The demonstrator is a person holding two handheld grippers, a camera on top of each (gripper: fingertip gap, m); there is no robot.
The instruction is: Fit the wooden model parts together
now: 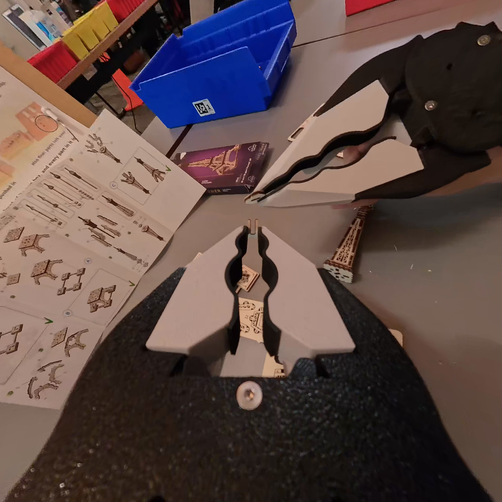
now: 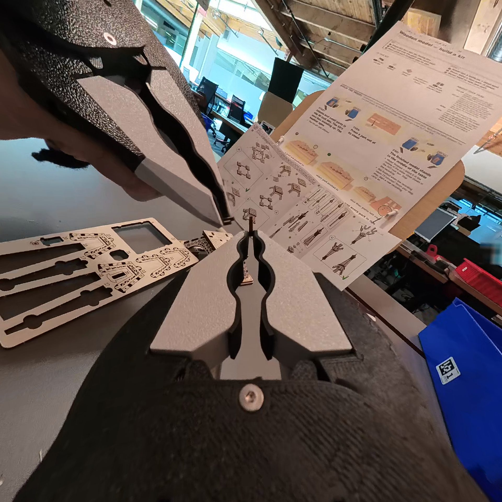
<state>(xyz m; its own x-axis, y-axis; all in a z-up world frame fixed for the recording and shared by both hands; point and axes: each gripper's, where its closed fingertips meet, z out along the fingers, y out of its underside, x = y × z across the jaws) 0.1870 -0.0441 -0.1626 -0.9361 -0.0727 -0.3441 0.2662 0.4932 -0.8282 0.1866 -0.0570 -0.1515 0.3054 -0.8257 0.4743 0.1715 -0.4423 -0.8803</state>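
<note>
My left gripper point(image 1: 253, 231) is shut on a small slotted wooden part point(image 1: 253, 225) that sticks out past its tips. My right gripper point(image 2: 251, 234) is shut on a thin wooden part point(image 2: 250, 225) seen edge-on. In the left wrist view the right gripper point(image 1: 251, 197) comes in from the upper right, its tips just beyond and above the left's, a small gap apart. In the right wrist view the left gripper point(image 2: 226, 218) reaches in from the upper left. A built wooden tower section point(image 1: 345, 250) lies on the grey table point(image 1: 434, 271), right of my left gripper.
A punched-out wooden sheet point(image 2: 81, 271) lies flat under the left gripper. A small square wooden piece point(image 1: 247, 277) lies by it. Instruction sheets point(image 1: 68, 217) lie at the left, a purple box point(image 1: 225, 168) and a blue bin point(image 1: 217, 68) beyond. Both grippers' tips are close together, under 4 cm apart. The small square wooden piece point(image 1: 247, 277) is about 10 cm from my left fingertips.
</note>
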